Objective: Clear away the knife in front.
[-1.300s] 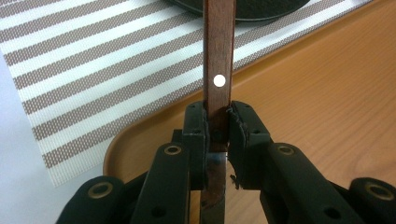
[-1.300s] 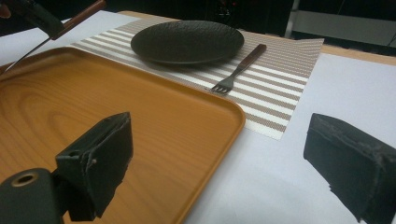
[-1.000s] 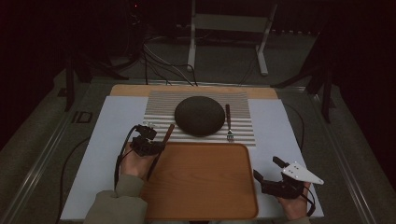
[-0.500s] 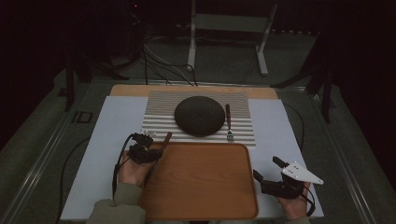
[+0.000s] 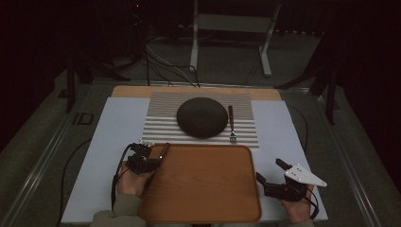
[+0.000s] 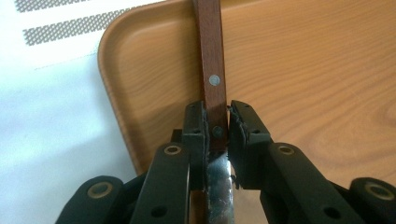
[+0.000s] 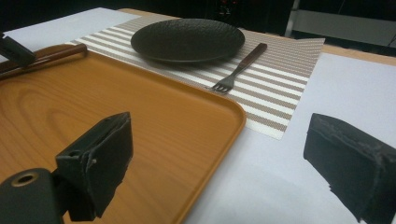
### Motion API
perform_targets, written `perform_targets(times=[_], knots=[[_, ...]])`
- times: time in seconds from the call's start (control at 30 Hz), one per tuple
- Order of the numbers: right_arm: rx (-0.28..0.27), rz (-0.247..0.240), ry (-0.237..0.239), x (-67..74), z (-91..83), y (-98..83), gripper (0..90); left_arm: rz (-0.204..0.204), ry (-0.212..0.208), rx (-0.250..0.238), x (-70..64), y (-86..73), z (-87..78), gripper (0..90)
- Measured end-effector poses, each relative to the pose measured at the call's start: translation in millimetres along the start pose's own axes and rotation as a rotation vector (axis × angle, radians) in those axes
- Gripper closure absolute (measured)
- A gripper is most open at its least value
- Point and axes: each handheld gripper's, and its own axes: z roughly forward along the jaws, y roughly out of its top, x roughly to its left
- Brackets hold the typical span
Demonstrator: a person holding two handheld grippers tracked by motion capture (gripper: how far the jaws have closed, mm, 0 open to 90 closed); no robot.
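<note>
A knife with a brown riveted wooden handle [image 6: 212, 70] is clamped in my left gripper [image 6: 216, 109], which is shut on it where handle meets steel blade. Seen from the high view, the left gripper [image 5: 152, 161] sits at the left rim of the wooden tray [image 5: 208, 189], and the knife handle [image 5: 163, 150] points out over the tray's far left corner. My right gripper [image 5: 270, 171] rests by the tray's right edge, open, with nothing between its jaws. In the right gripper view [image 7: 224, 154], the knife handle [image 7: 51, 53] lies across the tray rim [image 7: 224, 105].
A dark round plate [image 5: 202, 117] sits on a striped placemat [image 5: 161, 127] beyond the tray, with a fork [image 5: 231, 124] to its right. A white sheet [image 5: 108, 142] covers the table. Cables trail off the far edge.
My left hand has drawn back toward the near edge of the table and sunk a little, the knife still in its grip. The right gripper has stayed put.
</note>
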Motion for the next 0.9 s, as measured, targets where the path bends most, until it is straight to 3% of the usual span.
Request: perform_targets(times=[0.17, 0.2, 0.6, 0.77, 0.8, 0.87, 0.9], knots=[[-0.001, -0.002, 0.001, 0.1, 0.2, 0.0, 8.1, -0.001, 0.012, -0.001, 0.3, -6.8, -3.8, 81.0], [-0.001, -0.002, 0.001, 0.1, 0.3, 0.0, 8.1, 0.002, 0.03, -0.002, 0.1, -8.0, -6.9, 81.6], [0.0, -0.003, 0.003, 0.6, 0.8, 0.2, 8.1, 0.013, 0.085, 0.01, 2.5, -14.0, -8.6, 77.4], [0.002, -0.005, 0.004, 0.9, 1.5, 0.2, 8.1, -0.003, 0.087, -0.017, 5.0, -14.4, -10.2, 67.3], [0.002, -0.005, 0.004, 0.9, 1.5, 0.2, 8.1, 0.003, 0.076, -0.032, 5.5, -14.2, -11.5, 67.3], [0.001, -0.005, 0.003, 0.8, 1.4, 0.1, 8.1, 0.02, 0.041, -0.097, 6.0, -13.4, -17.0, 57.1], [0.001, -0.005, 0.003, 0.8, 1.4, 0.1, 8.1, 0.02, 0.041, -0.097, 6.0, -13.4, -17.0, 53.8]])
